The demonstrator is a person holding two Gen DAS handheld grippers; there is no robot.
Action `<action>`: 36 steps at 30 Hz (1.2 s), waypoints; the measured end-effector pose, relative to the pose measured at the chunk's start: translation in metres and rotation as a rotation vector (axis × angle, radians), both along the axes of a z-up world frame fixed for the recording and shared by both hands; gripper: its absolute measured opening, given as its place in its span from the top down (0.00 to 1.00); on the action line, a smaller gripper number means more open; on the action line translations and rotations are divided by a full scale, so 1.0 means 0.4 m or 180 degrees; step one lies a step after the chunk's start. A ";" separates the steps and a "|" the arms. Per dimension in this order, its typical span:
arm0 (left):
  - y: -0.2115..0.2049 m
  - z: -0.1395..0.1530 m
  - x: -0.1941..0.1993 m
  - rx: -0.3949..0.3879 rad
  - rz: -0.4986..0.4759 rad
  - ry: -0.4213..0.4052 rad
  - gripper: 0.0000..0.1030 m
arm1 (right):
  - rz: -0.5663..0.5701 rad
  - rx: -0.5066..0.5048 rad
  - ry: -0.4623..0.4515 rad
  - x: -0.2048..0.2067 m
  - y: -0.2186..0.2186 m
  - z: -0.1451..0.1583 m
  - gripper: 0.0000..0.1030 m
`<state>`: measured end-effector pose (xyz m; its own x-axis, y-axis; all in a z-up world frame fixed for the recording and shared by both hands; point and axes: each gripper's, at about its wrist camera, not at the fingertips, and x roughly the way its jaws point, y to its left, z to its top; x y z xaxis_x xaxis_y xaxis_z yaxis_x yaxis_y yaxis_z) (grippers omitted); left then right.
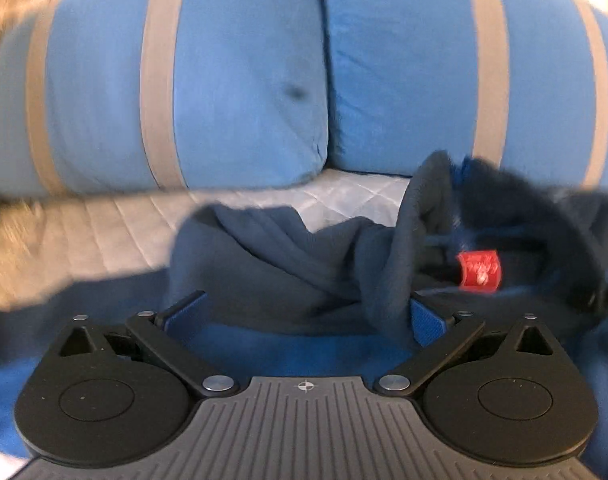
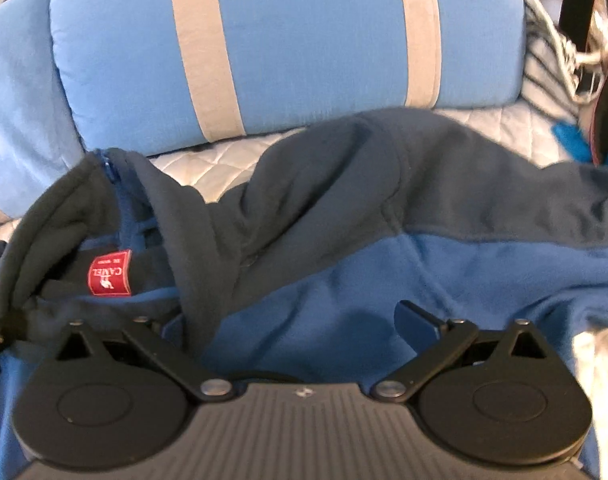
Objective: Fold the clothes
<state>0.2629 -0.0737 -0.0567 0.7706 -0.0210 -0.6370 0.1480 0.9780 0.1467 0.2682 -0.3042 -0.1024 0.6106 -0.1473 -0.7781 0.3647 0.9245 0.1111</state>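
A fleece jacket in navy and bright blue lies crumpled on a quilted bed; it shows in the left wrist view (image 1: 288,268) and the right wrist view (image 2: 344,208). Its red neck label (image 1: 478,272) (image 2: 110,274) sits inside the raised collar. My left gripper (image 1: 304,312) is open, its blue fingers (image 1: 186,312) low over the fleece on either side of a navy fold. My right gripper (image 2: 300,320) is open just above the bright blue panel; its right finger (image 2: 418,320) shows, and the left one is mostly hidden under the navy collar fold.
Two blue pillows with grey stripes (image 1: 240,80) (image 2: 288,40) stand behind the jacket. A pale quilted bedcover (image 1: 104,224) (image 2: 208,164) lies under it. At the far right are a dark strap with metal buckle (image 2: 592,60) and a small turquoise thing (image 2: 572,136).
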 end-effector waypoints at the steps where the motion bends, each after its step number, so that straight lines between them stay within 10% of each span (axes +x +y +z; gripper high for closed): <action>1: -0.003 0.002 -0.007 0.0042 -0.0043 -0.0035 0.00 | 0.0013 -0.0010 -0.0016 -0.004 0.000 0.004 0.01; 16: 0.016 -0.036 0.057 -0.0258 -0.0100 0.0089 0.00 | 0.0456 -0.0138 -0.0692 0.014 -0.007 0.043 0.09; 23: 0.043 -0.005 0.037 -0.0313 -0.0044 -0.0008 0.03 | 0.0489 0.0005 -0.0544 -0.012 -0.020 0.033 0.48; 29: 0.034 0.042 0.009 -0.0459 -0.0449 -0.0047 0.82 | 0.0731 0.0094 -0.0517 -0.043 0.023 0.056 0.93; 36: 0.005 0.023 -0.075 0.0008 -0.0784 0.0128 0.89 | 0.0808 0.0171 -0.0331 -0.126 0.017 0.058 0.94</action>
